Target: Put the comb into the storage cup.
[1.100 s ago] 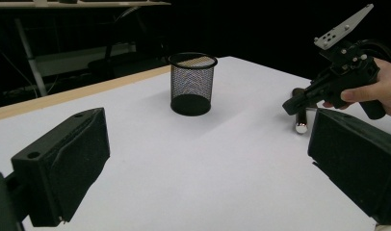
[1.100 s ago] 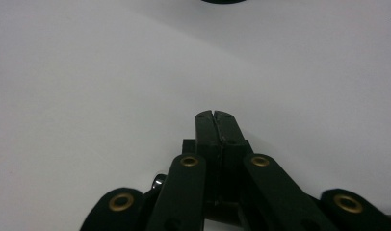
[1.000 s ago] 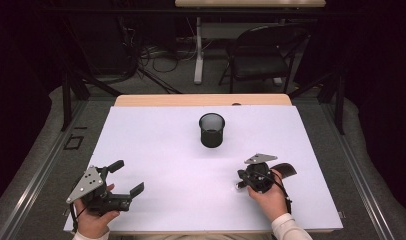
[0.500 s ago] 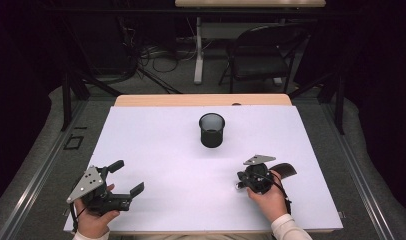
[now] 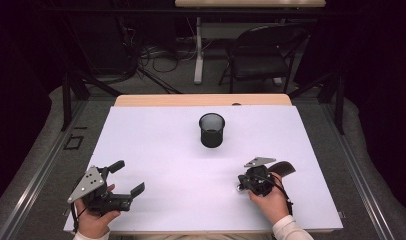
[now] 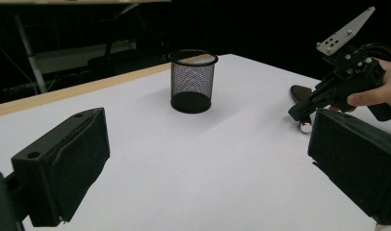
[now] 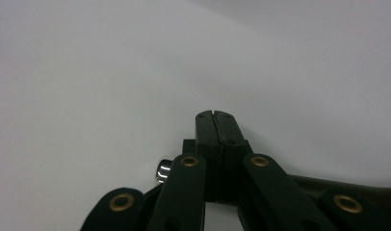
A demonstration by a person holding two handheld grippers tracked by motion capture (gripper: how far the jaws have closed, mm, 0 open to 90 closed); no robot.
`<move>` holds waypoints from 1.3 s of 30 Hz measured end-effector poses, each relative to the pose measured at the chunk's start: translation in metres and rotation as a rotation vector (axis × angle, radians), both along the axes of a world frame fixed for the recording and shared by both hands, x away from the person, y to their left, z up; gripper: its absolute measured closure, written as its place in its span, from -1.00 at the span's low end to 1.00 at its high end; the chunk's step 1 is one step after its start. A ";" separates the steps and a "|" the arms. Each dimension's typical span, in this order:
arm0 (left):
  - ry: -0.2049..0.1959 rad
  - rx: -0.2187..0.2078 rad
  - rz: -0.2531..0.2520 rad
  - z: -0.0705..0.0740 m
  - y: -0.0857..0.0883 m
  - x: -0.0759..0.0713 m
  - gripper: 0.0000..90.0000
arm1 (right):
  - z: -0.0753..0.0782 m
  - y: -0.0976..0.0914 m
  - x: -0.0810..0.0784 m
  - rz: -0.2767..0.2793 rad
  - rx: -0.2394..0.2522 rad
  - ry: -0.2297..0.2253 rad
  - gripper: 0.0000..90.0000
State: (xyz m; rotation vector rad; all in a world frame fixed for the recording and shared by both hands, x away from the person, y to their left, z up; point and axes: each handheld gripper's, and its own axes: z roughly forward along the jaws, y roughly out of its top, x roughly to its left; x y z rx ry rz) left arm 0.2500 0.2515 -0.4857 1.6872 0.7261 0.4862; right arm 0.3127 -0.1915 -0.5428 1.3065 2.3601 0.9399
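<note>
The right tool (image 5: 242,183) rests low on the white surface (image 5: 156,140) with its jaws pressed together and nothing between them; the left tool (image 5: 127,179) sits near the front left corner with its jaws wide apart and empty. Just beside the right tool's tip lies a small shiny metal piece (image 6: 306,127), apparently joined to a dark curved handle (image 5: 283,167) under the hand, though what the thing is cannot be told. It looks stiff, light and smooth, so likely to slip from a pinch on the polished end; the dark handle would probably give the surer hold, taken across its width. The black mesh cup (image 5: 212,130) stands upright near the middle of the surface, well apart from both tools; it is probably light and easy to tip if knocked at the rim. Open room lies all around the cup and between the hands; the near edge sits close behind both wrists, so sliding backward risks a drop.
</note>
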 end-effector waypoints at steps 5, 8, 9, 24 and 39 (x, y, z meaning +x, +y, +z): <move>0.001 0.002 -0.001 0.000 0.000 0.000 -0.98 | 0.000 -0.002 -0.004 0.003 -0.003 0.007 1.00; 0.002 0.001 0.000 0.000 -0.001 0.000 -0.98 | 0.000 -0.005 -0.008 0.003 -0.014 0.006 1.00; 0.002 0.003 0.003 0.000 -0.001 0.000 -0.98 | 0.000 -0.005 -0.008 0.003 -0.014 0.006 1.00; 0.006 0.004 0.001 -0.001 -0.001 0.000 -0.98 | -0.003 -0.026 -0.021 -0.037 -0.008 0.016 1.00; 0.005 0.006 0.001 -0.002 -0.002 0.001 -0.98 | -0.002 -0.040 -0.029 -0.068 0.003 0.015 1.00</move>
